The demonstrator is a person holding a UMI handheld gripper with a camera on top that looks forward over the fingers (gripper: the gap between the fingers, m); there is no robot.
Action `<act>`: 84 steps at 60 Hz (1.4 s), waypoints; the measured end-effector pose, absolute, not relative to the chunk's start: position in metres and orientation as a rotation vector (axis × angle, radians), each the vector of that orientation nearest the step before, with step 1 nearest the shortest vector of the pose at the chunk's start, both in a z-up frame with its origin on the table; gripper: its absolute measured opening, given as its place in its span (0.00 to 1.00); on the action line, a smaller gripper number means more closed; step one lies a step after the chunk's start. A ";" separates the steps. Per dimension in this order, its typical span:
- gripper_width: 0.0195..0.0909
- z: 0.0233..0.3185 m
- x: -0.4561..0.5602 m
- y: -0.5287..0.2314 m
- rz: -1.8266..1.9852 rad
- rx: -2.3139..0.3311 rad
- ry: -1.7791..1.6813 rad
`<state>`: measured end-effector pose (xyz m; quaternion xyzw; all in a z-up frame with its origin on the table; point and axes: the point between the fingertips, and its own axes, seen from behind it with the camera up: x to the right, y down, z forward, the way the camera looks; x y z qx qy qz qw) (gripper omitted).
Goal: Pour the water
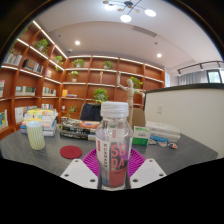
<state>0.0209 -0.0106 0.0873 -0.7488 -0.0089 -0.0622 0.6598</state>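
Jaws were clenched on a clear bottle with a pink label, held above the table near a red coaster.

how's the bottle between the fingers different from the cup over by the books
The clear bottle stands between the gripper fingers; the pale green cup sits apart, beyond them near the books.
The bottle is see-through with a pink label and a cap on; the cup is opaque, plain and open-topped.
The bottle appears larger, but it is also nearer the camera.
Both stand upright on the dark table.
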 end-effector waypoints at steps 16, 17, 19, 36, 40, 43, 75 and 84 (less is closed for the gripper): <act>0.21 0.129 -0.021 0.022 -0.534 -1.583 -0.475; 0.21 0.133 -0.026 0.025 -0.572 -1.565 -0.514; 0.21 0.140 -0.036 0.032 -0.646 -1.529 -0.601; 0.21 0.179 -0.124 0.082 -1.135 -1.159 -1.115; 0.21 0.181 -0.143 0.089 -1.215 -1.080 -1.211; 0.21 0.185 -0.153 0.096 -1.288 -1.002 -1.271; 0.21 0.189 -0.214 0.115 -1.658 -0.541 -1.553; 0.21 0.185 -0.208 0.112 -1.596 -0.613 -1.523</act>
